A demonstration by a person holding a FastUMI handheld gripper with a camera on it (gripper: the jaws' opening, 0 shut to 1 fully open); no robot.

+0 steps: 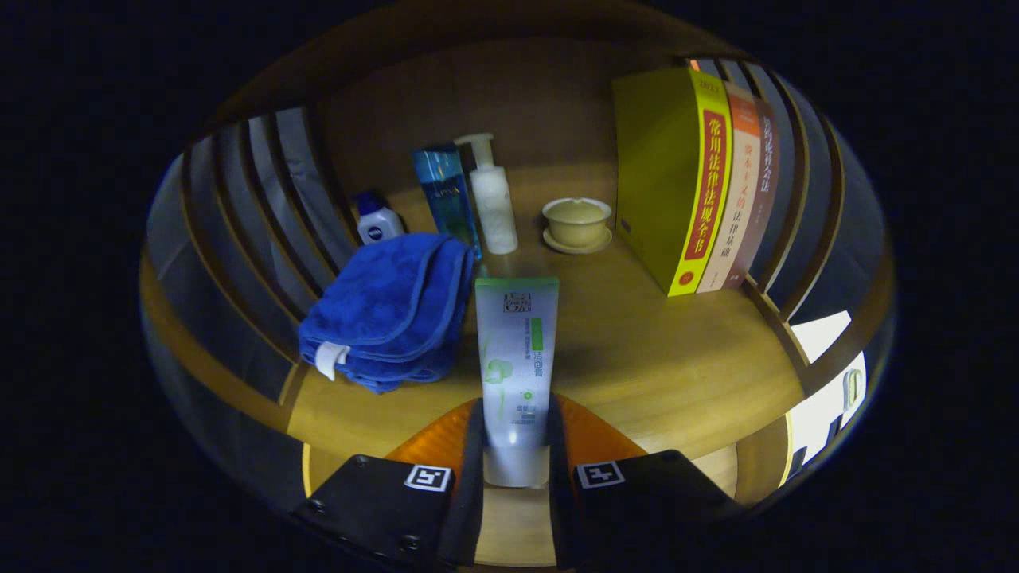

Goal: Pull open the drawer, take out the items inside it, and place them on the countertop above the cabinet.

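Placing step, by the look of it: tube [516, 350] clamped at its cap end between both fingers of the gripper [516, 446], crimped end pointing forward over the wooden countertop [677, 350]

Held lengthwise, hard to say whether hovering just above the wood or already touching it

Just left of the tube, a folded blue towel [386, 306], edge very near the tube's side, contact hard to call

Further back, small white bottle with a blue cap [376, 220], tall blue bottle [446, 199], white pump bottle [492, 199], then a lidded cup on a saucer [576, 221]

Off to the right, a row of upright books [700, 175], yellow one nearest

Slatted wooden sides curving round left and right

Next move, as a judgement: lower the tube flat onto the bare patch ahead, right of the towel, well short of the bottles and cup, then spread the fingers and back straight out

Drawer itself out of shot, so remaining contents unknown
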